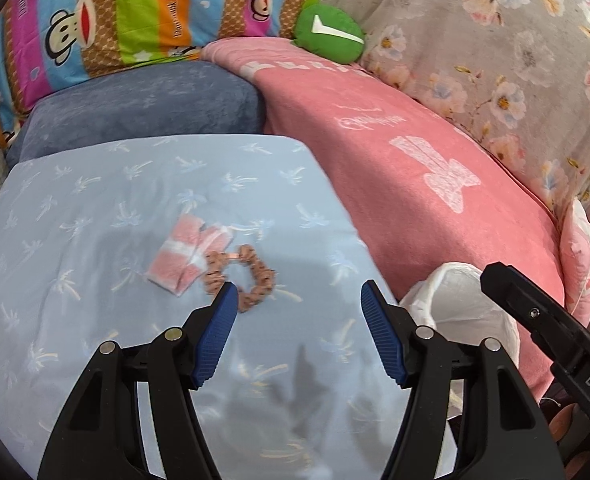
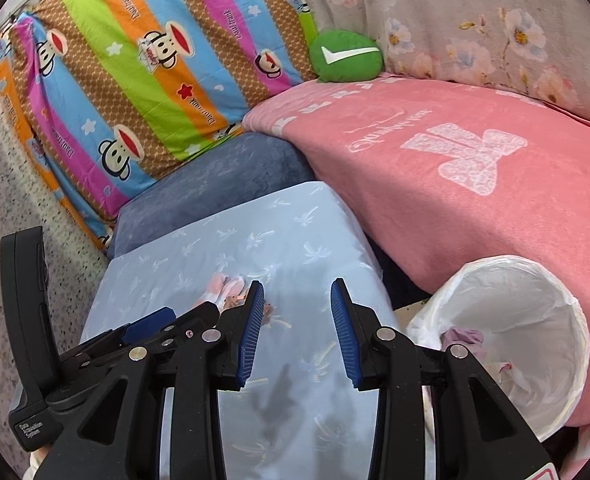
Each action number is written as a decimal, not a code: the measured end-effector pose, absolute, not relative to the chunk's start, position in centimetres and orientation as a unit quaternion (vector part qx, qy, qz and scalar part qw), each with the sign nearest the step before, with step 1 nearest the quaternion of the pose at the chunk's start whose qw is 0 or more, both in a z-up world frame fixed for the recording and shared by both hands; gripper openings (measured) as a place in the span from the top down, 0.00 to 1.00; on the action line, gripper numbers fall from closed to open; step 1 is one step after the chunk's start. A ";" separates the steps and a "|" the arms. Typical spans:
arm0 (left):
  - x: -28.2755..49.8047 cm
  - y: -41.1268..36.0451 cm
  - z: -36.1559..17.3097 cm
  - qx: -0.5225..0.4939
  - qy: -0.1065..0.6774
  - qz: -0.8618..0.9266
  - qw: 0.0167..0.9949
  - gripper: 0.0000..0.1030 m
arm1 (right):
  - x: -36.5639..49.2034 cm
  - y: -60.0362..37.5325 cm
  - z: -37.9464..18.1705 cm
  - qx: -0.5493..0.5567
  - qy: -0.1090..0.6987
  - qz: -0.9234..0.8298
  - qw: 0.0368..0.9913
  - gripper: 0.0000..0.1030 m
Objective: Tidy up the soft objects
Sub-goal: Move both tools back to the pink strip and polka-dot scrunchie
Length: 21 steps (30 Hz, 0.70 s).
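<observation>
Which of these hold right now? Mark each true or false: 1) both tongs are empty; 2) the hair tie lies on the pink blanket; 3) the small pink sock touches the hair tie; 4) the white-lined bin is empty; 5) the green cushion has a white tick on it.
1) True: the left tongs and right tongs stand open with nothing between them.
2) False: the hair tie lies on the light blue sheet, not on the pink blanket.
3) True: the sock overlaps the hair tie's edge.
4) False: the bin holds some purple and white cloth.
5) True: the green cushion shows a white tick.
</observation>
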<state>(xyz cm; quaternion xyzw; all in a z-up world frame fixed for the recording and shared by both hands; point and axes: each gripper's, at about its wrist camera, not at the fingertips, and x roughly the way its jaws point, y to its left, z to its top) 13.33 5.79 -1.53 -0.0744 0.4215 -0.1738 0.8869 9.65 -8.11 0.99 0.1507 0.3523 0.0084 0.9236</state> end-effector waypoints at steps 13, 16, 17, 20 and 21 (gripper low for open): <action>16.2 13.4 -6.2 -0.102 0.462 -0.092 0.876 0.33 | 14.7 -2.4 -4.2 0.134 0.412 0.040 0.900 0.66; 16.9 14.4 -7.2 -0.101 0.469 -0.081 0.874 0.33 | 16.1 -1.2 -5.5 0.128 0.426 0.045 0.895 0.66; 17.2 14.6 -7.4 -0.100 0.471 -0.079 0.873 0.33 | 16.5 -0.9 -5.9 0.127 0.430 0.046 0.893 0.66; 17.9 15.0 -8.1 -0.095 0.476 -0.074 0.871 0.33 | 17.9 0.0 -7.2 0.123 0.443 0.048 0.887 0.66; 18.3 15.0 -8.4 -0.092 0.478 -0.073 0.870 0.33 | 18.3 0.1 -7.6 0.122 0.447 0.048 0.885 0.66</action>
